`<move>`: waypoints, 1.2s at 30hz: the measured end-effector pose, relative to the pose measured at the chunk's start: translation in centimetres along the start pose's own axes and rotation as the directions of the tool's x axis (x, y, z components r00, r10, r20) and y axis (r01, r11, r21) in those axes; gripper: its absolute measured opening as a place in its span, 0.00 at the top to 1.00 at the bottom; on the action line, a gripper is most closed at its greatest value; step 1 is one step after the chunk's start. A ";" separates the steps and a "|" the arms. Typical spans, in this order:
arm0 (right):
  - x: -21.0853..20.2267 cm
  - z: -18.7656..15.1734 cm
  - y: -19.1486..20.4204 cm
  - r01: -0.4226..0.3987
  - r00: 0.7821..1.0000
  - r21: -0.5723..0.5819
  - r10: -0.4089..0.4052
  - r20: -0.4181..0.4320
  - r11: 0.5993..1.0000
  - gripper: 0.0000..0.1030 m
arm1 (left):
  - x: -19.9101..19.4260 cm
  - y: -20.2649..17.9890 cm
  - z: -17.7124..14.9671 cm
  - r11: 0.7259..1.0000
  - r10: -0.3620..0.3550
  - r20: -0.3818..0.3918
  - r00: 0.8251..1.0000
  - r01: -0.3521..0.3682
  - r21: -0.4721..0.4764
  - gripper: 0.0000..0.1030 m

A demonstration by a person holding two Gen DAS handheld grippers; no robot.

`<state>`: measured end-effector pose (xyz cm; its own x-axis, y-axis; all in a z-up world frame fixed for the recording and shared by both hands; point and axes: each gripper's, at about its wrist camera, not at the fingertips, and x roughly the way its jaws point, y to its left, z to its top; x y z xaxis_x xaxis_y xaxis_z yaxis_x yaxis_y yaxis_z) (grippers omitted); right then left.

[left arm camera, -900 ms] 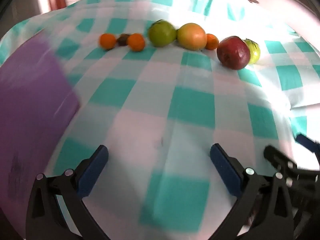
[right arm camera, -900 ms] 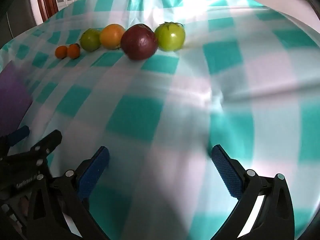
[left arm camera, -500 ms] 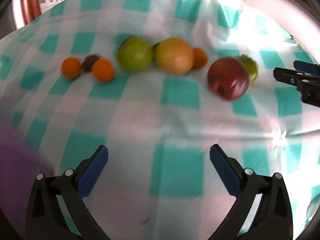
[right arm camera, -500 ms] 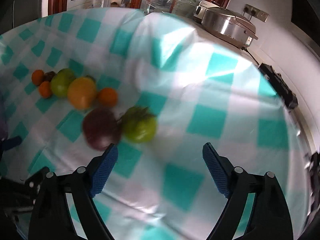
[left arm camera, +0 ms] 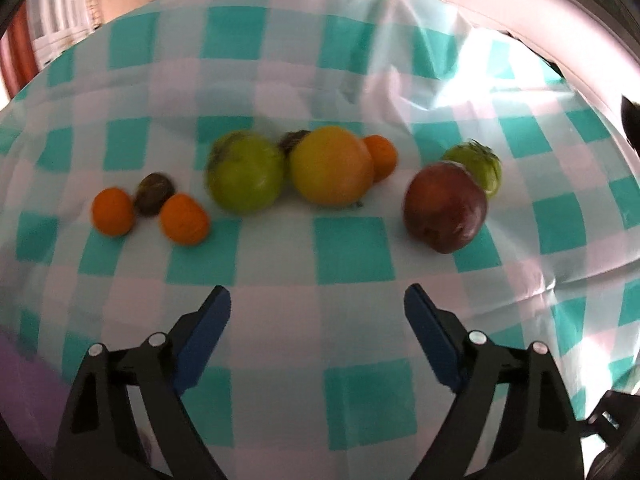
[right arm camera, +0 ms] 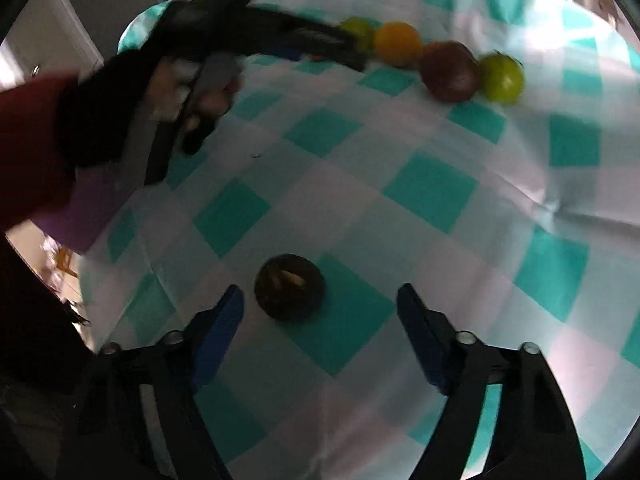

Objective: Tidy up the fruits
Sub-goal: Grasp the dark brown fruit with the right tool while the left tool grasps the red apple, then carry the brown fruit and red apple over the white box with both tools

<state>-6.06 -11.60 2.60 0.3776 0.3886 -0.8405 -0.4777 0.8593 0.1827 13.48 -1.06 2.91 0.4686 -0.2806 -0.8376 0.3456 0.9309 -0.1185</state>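
A row of fruit lies on the teal-and-white checked cloth (left arm camera: 352,248): two small oranges (left arm camera: 113,211) with a dark fruit (left arm camera: 154,193) between them, a green fruit (left arm camera: 245,176), a yellow-orange fruit (left arm camera: 331,165), a third small orange (left arm camera: 382,157), a dark red fruit (left arm camera: 445,207) and a green tomato (left arm camera: 478,165). My left gripper (left arm camera: 318,316) is open and empty, just short of the row. My right gripper (right arm camera: 320,308) is open, with a separate dark brown fruit (right arm camera: 290,287) lying between its fingertips, near the left one. The left gripper (right arm camera: 320,42) shows in the right wrist view.
A purple mat (right arm camera: 86,204) lies at the left of the cloth, also showing at the lower left of the left wrist view (left arm camera: 24,392). A hand in a dark sleeve (right arm camera: 132,92) holds the left gripper. The table's far edge lies behind the row.
My left gripper has moved forward toward the fruit row, which now looks larger. My right gripper has swung away from the row to a lone dark fruit, now between its open fingers.
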 end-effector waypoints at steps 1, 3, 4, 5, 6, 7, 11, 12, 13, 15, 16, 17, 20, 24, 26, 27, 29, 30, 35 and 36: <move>0.0 0.1 0.2 -0.001 1.000 -0.022 0.001 0.000 1.000 0.31 | 0.0 -0.7 0.2 1.000 0.000 0.009 1.000 0.000 0.027 0.17; 0.8 0.1 1.1 0.013 1.000 -0.082 -0.012 0.004 0.997 0.38 | 0.3 -2.2 0.1 0.997 -0.019 -0.001 1.000 0.019 0.074 0.20; 1.3 0.2 1.8 0.021 1.000 -0.111 -0.019 0.012 0.994 0.41 | 0.0 -3.6 0.5 0.992 0.004 0.042 0.999 -0.009 0.124 0.22; 1.7 0.3 2.2 0.033 0.999 -0.130 -0.032 0.014 0.991 0.50 | 0.2 -4.1 0.3 0.991 -0.001 0.033 0.999 -0.003 0.137 0.28; 2.1 0.3 1.9 0.049 0.999 -0.152 -0.050 0.001 0.987 0.59 | 0.4 -4.8 0.2 0.989 -0.002 0.026 1.000 -0.002 0.151 0.31; 2.3 0.1 2.2 0.066 0.998 -0.174 -0.066 0.007 0.982 0.59 | 0.6 -5.5 0.1 0.987 -0.008 0.022 1.000 0.004 0.161 0.33; 2.0 -1.9 2.6 0.093 0.996 -0.200 -0.087 0.037 0.975 0.60 | 1.3 -6.4 0.0 0.985 -0.017 -0.009 1.000 0.019 0.173 0.33; 2.0 -2.4 2.6 0.096 0.995 -0.192 -0.088 0.048 0.977 0.60 | 1.4 -6.9 0.1 0.984 -0.019 -0.006 1.000 0.020 0.177 0.33; 1.4 -3.4 3.1 0.098 0.994 -0.179 -0.088 0.061 0.979 0.60 | 1.9 -6.9 0.5 0.982 -0.009 -0.012 1.000 0.011 0.187 0.33; 1.3 -4.0 3.0 0.123 0.991 -0.162 -0.113 0.071 0.979 0.60 | 2.7 -8.1 1.4 0.977 0.001 -0.004 1.000 0.000 0.213 0.33; 1.0 -4.4 2.8 0.136 0.989 -0.144 -0.127 0.073 0.980 0.60 | 3.0 -8.6 1.7 0.975 0.003 0.000 1.000 -0.003 0.222 0.33; 0.7 -4.9 2.5 0.142 0.988 -0.120 -0.134 0.073 0.983 0.60 | 3.7 -8.9 2.4 0.972 0.014 0.003 1.000 -0.014 0.233 0.33; -0.2 -4.9 1.7 0.162 0.985 -0.070 -0.157 0.071 0.984 0.60 | 4.8 -9.9 3.6 0.968 0.048 0.025 0.999 -0.053 0.244 0.32; -0.5 -4.6 -0.5 0.182 0.981 -0.021 -0.180 0.067 0.983 0.60 | 6.1 -9.9 4.6 0.968 0.067 0.036 0.997 -0.073 0.238 0.30; -0.8 -4.9 -0.6 0.184 0.981 -0.001 -0.183 0.065 0.983 0.60 | 6.4 -9.9 4.8 0.966 0.078 0.045 0.996 -0.087 0.245 0.31; -0.7 -4.7 -1.1 0.182 0.981 0.000 -0.182 0.065 0.983 0.60 | 6.9 -9.8 4.9 0.966 0.076 0.028 0.997 -0.080 0.245 0.31; -0.7 -4.8 -1.1 0.176 0.982 0.002 -0.176 0.064 0.984 0.60 | 7.4 -9.7 4.9 0.968 0.046 0.009 0.999 -0.046 0.246 0.35; -0.8 -4.8 -1.0 0.173 0.983 0.001 -0.173 0.066 0.985 0.60 | 7.4 -9.7 4.7 0.968 0.034 0.013 0.999 -0.037 0.249 0.36; -2.3 -4.0 -1.1 0.163 0.984 -0.005 -0.162 0.077 0.987 0.60 | 5.3 -9.3 2.8 0.982 0.045 0.020 0.999 -0.048 0.183 0.38; -2.5 -3.9 -1.3 0.158 0.985 0.000 -0.158 0.074 0.987 0.60 | 4.6 -9.1 2.4 0.984 0.055 0.019 0.998 -0.057 0.170 0.38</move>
<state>-9.50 -14.97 2.51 0.5062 0.2720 -0.8184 -0.4121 0.9099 0.0475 14.44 -11.38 1.37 0.5025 -0.2335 -0.8324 0.4513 0.8921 0.0222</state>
